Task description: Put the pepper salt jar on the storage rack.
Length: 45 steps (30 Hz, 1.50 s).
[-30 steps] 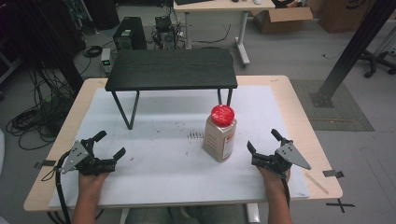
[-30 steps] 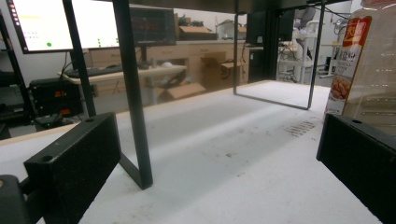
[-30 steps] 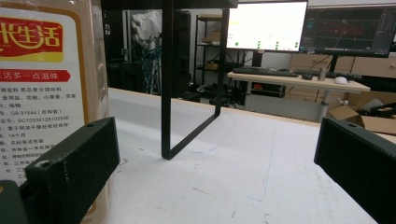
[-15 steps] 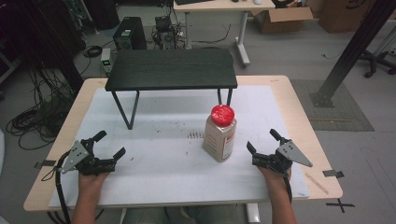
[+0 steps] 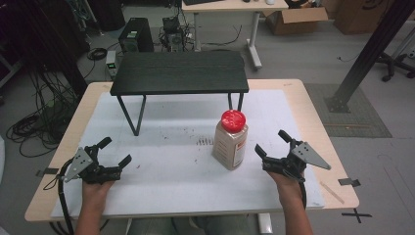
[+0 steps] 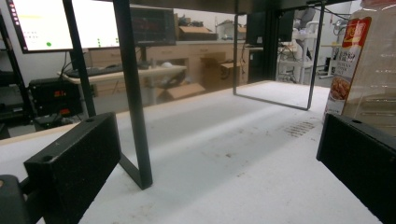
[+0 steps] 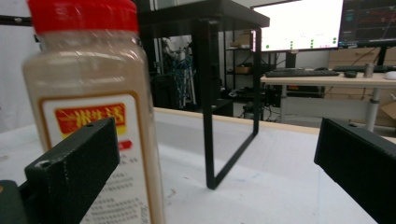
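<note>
Jar (image 5: 231,141) stands upright at frame centre; your right tool (image 5: 275,145) and left tool (image 5: 111,152) both sit jaws apart, gripping nothing.

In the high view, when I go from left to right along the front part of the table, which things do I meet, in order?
Left claw, open → jar with a red lid, upright on the white mat → right claw, open.

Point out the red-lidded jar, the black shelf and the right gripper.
Red-lidded jar (image 5: 231,145): high view, on its clear body below the lid.
Black shelf (image 5: 178,72): high view, middle of its top board.
Right gripper (image 5: 272,143): high view, midway between its open fingertips.
</note>
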### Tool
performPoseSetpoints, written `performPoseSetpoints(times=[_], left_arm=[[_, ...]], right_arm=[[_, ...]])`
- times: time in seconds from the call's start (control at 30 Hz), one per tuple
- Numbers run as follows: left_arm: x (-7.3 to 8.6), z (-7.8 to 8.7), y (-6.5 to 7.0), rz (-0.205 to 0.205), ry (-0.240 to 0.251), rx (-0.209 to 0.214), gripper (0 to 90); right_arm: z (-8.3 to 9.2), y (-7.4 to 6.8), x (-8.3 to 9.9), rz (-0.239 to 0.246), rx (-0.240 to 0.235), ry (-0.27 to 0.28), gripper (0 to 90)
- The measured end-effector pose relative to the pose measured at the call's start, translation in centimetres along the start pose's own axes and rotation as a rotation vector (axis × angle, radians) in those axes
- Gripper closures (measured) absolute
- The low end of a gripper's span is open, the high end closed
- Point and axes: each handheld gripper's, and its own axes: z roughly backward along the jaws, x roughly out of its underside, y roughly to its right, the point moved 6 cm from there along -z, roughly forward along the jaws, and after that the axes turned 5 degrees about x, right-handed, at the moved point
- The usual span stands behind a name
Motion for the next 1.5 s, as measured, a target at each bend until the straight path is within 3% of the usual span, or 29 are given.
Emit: performPoseSetpoints(times=[0.23,0.6,1.1,1.5], left_arm=[[0.0,0.0,0.0,0.002,-0.001,0.0,0.3],[0.0,0.0,0.0,0.002,-0.002,-0.001,0.3],[0.0,0.0,0.0,0.001,-0.001,-0.001,0.3],[0.0,0.0,0.0,0.002,-0.001,0.0,0.2]], right_arm=[[-0.6,-1.7,-1.8,-0.002,-0.062,-0.012,0.0],[-1.8,-3.8,-2.4,-0.007,-0.146,-0.035,0.0],[-3.5,-6.0,-2.4,0.002,-0.206,-0.058,0.0],[-4.9,-7.0,-1.6,0.007,-0.223,-0.081,0.0]])
